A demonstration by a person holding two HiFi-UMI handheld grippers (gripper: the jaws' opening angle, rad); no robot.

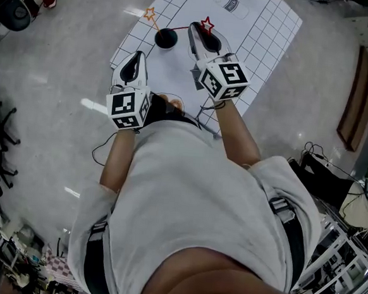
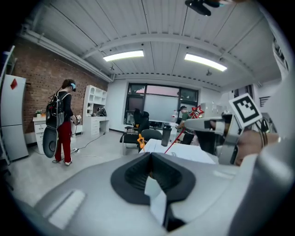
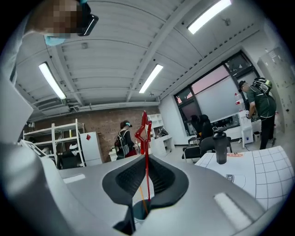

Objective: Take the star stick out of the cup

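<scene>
In the head view, we hold the right gripper (image 1: 199,31) over the gridded mat (image 1: 269,29), clamped on the red star stick (image 1: 207,26) just below its star. The stick's lower end reaches into the dark cup (image 1: 166,38), and an orange star stick (image 1: 150,13) leans out the far side. The left gripper (image 1: 139,56) hangs beside the cup, apart from it, likely to leave the lift room. In the left gripper view, its jaws sit together on nothing. In the right gripper view, the jaws pinch the red shaft upright with the cup directly below, which we judge suits a straight pull upward.
</scene>
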